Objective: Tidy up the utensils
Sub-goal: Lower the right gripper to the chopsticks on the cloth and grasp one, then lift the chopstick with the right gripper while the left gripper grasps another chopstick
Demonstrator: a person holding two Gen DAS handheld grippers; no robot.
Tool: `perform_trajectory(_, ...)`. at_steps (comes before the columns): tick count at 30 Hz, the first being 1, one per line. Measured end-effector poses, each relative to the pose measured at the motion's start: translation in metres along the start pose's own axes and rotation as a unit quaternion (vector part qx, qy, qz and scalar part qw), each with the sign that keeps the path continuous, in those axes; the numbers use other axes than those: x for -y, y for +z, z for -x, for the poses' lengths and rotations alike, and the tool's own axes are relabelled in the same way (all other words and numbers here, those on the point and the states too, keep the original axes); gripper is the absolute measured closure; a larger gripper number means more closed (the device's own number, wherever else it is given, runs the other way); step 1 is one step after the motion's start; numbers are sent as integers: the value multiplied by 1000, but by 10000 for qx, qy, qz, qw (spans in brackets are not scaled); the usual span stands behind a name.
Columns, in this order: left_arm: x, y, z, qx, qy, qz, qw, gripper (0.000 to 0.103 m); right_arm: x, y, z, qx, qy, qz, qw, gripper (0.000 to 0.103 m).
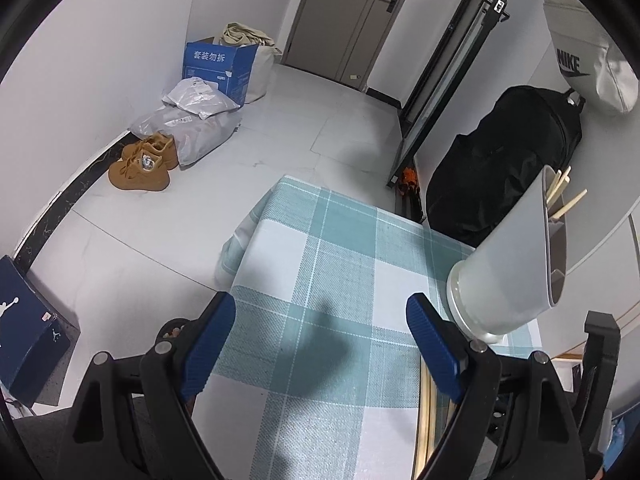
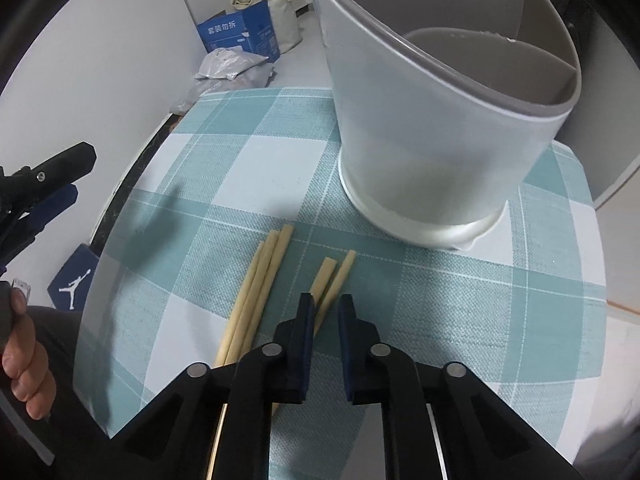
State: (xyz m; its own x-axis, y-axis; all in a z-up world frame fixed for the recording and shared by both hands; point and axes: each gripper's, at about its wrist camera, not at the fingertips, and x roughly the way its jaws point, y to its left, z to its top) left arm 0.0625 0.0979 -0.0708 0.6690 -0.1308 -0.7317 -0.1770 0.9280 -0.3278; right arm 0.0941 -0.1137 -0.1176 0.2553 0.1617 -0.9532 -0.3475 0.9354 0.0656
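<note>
A grey utensil holder [image 2: 440,120] stands on the checked tablecloth [image 2: 460,312]; in the left wrist view the holder [image 1: 508,260] has several chopsticks [image 1: 562,196] sticking out of it. Several pale wooden chopsticks lie on the cloth: a bundle of three [image 2: 256,292] and a pair [image 2: 332,280]. My right gripper [image 2: 326,308] hovers low over the near end of the pair, jaws narrowly apart, holding nothing. My left gripper [image 1: 320,316] is open wide and empty above the cloth, left of the holder; it also shows at the left edge of the right wrist view [image 2: 52,184].
The table's left edge drops to a white tiled floor with brown shoes [image 1: 142,164], grey parcels [image 1: 188,124] and a blue carton [image 1: 218,66]. A black backpack [image 1: 504,168] leans behind the table. A blue shoebox [image 1: 28,328] sits at the lower left.
</note>
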Motion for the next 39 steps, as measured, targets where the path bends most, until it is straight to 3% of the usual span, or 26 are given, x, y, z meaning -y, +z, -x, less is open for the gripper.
perform_trajectory(11,2,-1,-7,-203,57,-39,9998,19,1,7,-2,-205,-247,71,9995,92)
perform_trajectory(20,12,-12,-14,-436,245,-546,9973,19,-1,12,-4,-50,-333,13,9994,94)
perform_trajectory(23,17,-18,-17,-577,245,-702,9956,19,3,9,-2,2,-3,-115,9999,99)
perform_trajectory(29,34,-35,-25,-1126,-156,-1026,9882,19,37,0,22,470,669,-835,9931,100)
perform_trajectory(33,51,-46,-31,-1291,60,-1415,9815,19,64,-8,38,739,1231,-1310,9809,100)
perform_trajectory(35,55,-50,-35,-1377,177,-1518,9786,19,82,-13,44,864,1604,-1667,9690,100)
perform_trajectory(39,60,-56,-38,-1468,360,-1624,9751,19,103,-21,49,999,1905,-1999,9559,100)
